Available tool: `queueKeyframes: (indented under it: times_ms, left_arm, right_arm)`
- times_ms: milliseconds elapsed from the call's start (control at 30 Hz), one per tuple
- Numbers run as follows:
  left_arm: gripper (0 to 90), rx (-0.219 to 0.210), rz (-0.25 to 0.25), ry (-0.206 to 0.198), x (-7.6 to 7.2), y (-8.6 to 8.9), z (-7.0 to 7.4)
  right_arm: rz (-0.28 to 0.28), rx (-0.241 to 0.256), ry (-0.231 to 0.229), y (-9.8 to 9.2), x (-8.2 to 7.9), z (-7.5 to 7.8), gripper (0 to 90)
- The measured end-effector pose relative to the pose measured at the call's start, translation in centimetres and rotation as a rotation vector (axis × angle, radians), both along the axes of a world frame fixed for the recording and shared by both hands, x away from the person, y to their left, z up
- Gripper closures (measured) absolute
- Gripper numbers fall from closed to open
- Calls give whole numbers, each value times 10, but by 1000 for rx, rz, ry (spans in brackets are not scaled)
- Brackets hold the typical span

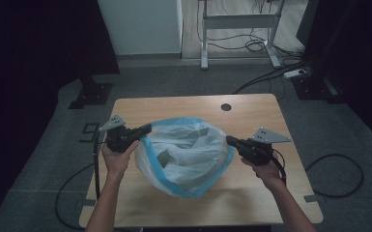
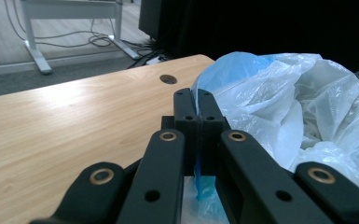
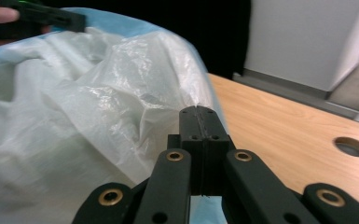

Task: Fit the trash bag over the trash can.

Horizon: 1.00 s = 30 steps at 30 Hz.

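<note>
The wooden table is carrying a clear plastic bag with a blue rim, which is sitting near the middle of the top with its mouth held wide open. The left gripper is pinching the blue rim on the bag's left side, its jaws pressed together on the film. The right gripper is gripping the opposite rim, jaws likewise closed on the plastic. A small round cable hole is lying behind the bag.

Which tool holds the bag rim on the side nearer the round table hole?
The right tool: it grips the bag rim nearer the hole than the left tool.
</note>
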<state>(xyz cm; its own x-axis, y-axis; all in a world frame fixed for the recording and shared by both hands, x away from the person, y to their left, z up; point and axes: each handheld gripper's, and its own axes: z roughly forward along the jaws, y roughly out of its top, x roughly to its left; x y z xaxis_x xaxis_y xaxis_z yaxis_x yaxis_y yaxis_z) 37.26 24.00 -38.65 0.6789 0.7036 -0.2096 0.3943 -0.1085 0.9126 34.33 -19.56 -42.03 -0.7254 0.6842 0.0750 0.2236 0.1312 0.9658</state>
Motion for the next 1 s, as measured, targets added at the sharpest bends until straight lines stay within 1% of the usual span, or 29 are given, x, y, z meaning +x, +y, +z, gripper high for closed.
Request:
queueKeyframes:
  times_ms: [167,267,333,400,467,500,533,633,767,867,1000]
  left_arm:
    - [895,-8,20,9,7,2,-3]
    - [895,3,43,24,13,3,-7]
    - [895,15,51,36,18,4,-10]
    - [895,28,51,42,20,4,-12]
    - [895,46,51,49,21,4,-13]
    - [895,53,52,59,21,4,-15]
    - [894,51,53,81,23,4,-17]
    - [894,56,50,108,25,6,-23]
    - [894,57,52,130,24,10,-32]
    - [894,61,53,134,21,12,-36]
    - [893,50,44,125,17,13,-39]
  right_arm:
    - [-68,-8,5,8,9,2,894]
    - [-113,-29,17,14,18,0,894]
    - [-131,-32,36,17,24,-3,894]
    - [-148,-48,46,21,30,-7,894]
    - [-155,-54,58,24,34,-11,895]
    - [-160,-56,66,26,37,-13,895]
    - [-161,-57,75,27,39,-15,895]
    - [-162,-68,104,32,44,-20,895]
    - [-155,-95,138,38,48,-28,894]
    - [-151,-107,154,40,48,-32,895]
    - [-148,-120,166,42,45,-38,895]
